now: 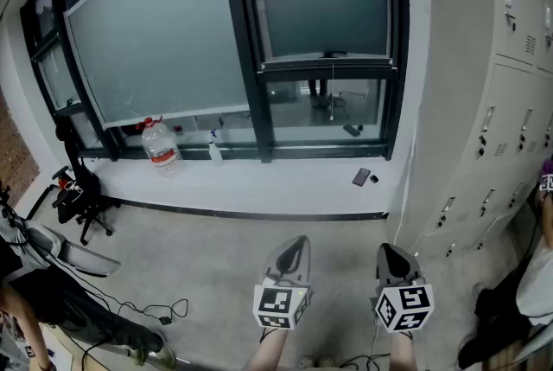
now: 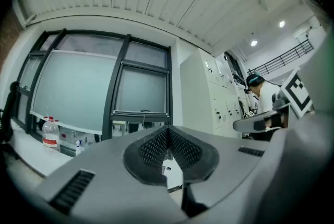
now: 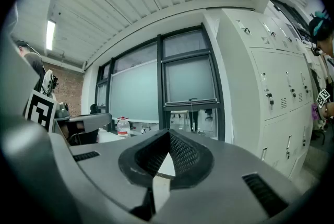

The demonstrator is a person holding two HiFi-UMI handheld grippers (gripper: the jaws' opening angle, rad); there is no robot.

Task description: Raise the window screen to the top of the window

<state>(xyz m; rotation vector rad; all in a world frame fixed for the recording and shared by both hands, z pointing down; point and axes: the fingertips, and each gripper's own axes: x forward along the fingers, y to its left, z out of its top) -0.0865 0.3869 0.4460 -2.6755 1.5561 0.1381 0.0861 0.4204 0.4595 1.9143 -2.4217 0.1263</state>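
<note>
The window with its dark frame fills the far wall. Tall pale lockers stand against its right edge. A white sill runs along beneath it. The window screen covers the upper part of the right-hand pane, and its bottom bar sits a little over halfway down, with clear glass below.

Both forearms come in from the bottom edge, side by side, over the floor and well short of the sill. The left gripper and the right gripper both point at the window. Each has its jaws closed tip to tip on nothing.

Toward the sill's left end stands a big clear water bottle with a red cap; how full it is cannot be told. A small spray bottle stands near its right. A phone lies near the sill's right front corner.
</note>
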